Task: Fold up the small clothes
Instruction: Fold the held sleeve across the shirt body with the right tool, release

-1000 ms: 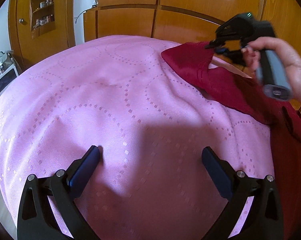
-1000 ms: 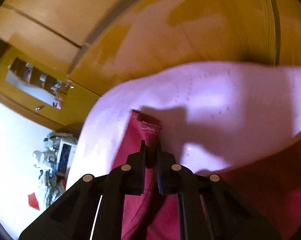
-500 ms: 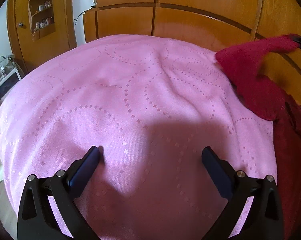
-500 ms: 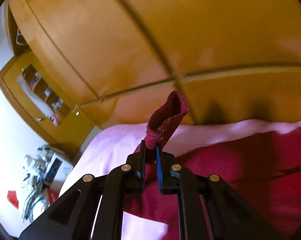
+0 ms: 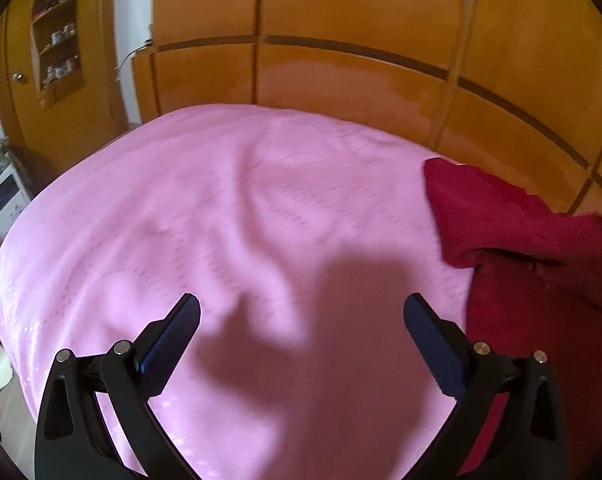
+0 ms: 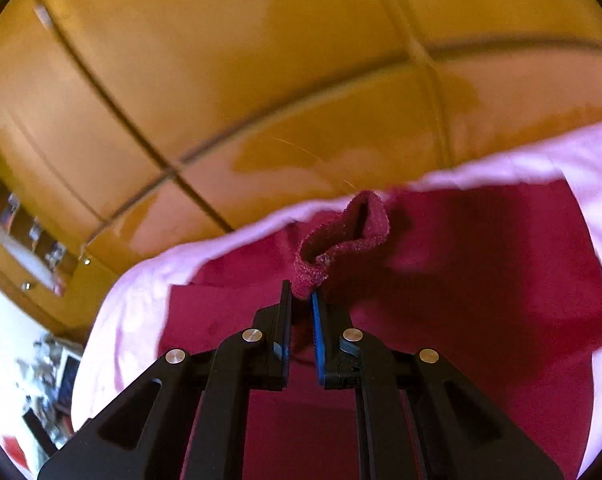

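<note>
A dark red garment (image 5: 513, 236) lies on the pink bedspread (image 5: 241, 208) at the right side of the left wrist view, one sleeve stretched toward the right edge. My left gripper (image 5: 301, 312) hovers open above bare pink cloth, nothing between its fingers. In the right wrist view my right gripper (image 6: 301, 296) is shut on the ribbed cuff (image 6: 341, 240) of that sleeve, which stands up past the fingertips. The rest of the red garment (image 6: 461, 280) spreads flat below it on the bedspread (image 6: 581, 160).
Orange wooden wardrobe panels (image 5: 341, 80) rise behind the bed. A shelf niche with small items (image 5: 59, 40) is at the far left. A white appliance (image 5: 1, 200) and clutter stand beside the bed's left edge.
The right gripper swung the red sleeve from the middle of the bed over to the right, back across the garment. The hand has left the left wrist view. The left gripper rose a little.
</note>
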The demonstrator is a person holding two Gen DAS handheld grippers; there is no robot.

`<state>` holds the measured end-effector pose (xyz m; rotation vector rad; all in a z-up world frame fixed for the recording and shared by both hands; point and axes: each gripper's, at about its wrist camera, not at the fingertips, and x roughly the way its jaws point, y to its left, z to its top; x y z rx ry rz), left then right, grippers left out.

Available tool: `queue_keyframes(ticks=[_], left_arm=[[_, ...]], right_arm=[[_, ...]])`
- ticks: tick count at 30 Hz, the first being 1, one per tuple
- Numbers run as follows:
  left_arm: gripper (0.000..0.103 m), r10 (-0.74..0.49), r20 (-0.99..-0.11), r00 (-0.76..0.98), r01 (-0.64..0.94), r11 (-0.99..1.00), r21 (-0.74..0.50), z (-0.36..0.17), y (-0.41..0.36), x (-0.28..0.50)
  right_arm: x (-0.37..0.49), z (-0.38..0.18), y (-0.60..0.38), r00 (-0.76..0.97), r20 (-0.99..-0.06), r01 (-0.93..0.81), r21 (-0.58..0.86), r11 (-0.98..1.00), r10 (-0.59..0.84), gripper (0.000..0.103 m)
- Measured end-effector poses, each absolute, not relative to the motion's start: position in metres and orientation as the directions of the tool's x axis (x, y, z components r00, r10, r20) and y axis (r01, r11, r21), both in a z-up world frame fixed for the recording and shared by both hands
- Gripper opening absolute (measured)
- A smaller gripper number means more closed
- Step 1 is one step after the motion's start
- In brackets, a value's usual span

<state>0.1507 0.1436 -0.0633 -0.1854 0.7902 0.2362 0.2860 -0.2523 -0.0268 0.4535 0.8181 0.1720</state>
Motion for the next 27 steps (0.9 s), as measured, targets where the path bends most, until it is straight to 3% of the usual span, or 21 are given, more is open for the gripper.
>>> queue_keyframes(ticks=[5,8,11,15,18,21,24,27], left_arm=[[0.101,0.096,-0.723,0.684,-0.215,0.974,-0.074,-0.051,0.115,0.169],[0.101,0.072,-0.726,0.684,-0.193,0.977,-0.085,-0.047,0.099,0.182],[0.101,0.043,-0.73,0.682,-0.165,0.982,-0.096,-0.048,0.083,0.193],[0.101,0.026,-0.755,0.655,-0.13,0.988,-0.079,-0.059,0.063,0.208],[0.101,0.013,-0.775,0.631,-0.115,0.99,-0.078,-0.065,0.05,0.217],[0.101,0.003,-0.766,0.643,-0.111,0.99,-0.089,-0.062,0.037,0.225],[0.101,0.0,-0.75,0.661,-0.1,0.991,-0.089,-0.058,0.021,0.24],[0.101,-0.005,-0.739,0.674,-0.086,0.993,-0.084,-0.055,0.001,0.262]], right_arm=[[0.283,-0.059,-0.258,0.632,-0.701,0.065,0.472,0.879,0.33,0.008],[0.268,-0.057,-0.261,0.668,-0.659,0.07,0.52,0.852,0.347,0.009],[0.257,-0.054,-0.276,0.706,-0.647,0.076,0.476,0.876,0.29,0.009],[0.26,-0.076,-0.299,0.655,-0.692,0.099,0.477,0.874,0.304,0.009],[0.255,-0.086,-0.307,0.622,-0.726,0.133,0.467,0.874,0.294,0.025],[0.231,-0.064,-0.316,0.715,-0.681,0.164,0.382,0.909,0.157,0.044],[0.224,-0.04,-0.31,0.78,-0.617,0.108,0.304,0.947,0.109,0.044],[0.243,-0.033,-0.276,0.772,-0.623,-0.014,0.185,0.983,0.128,0.044]])
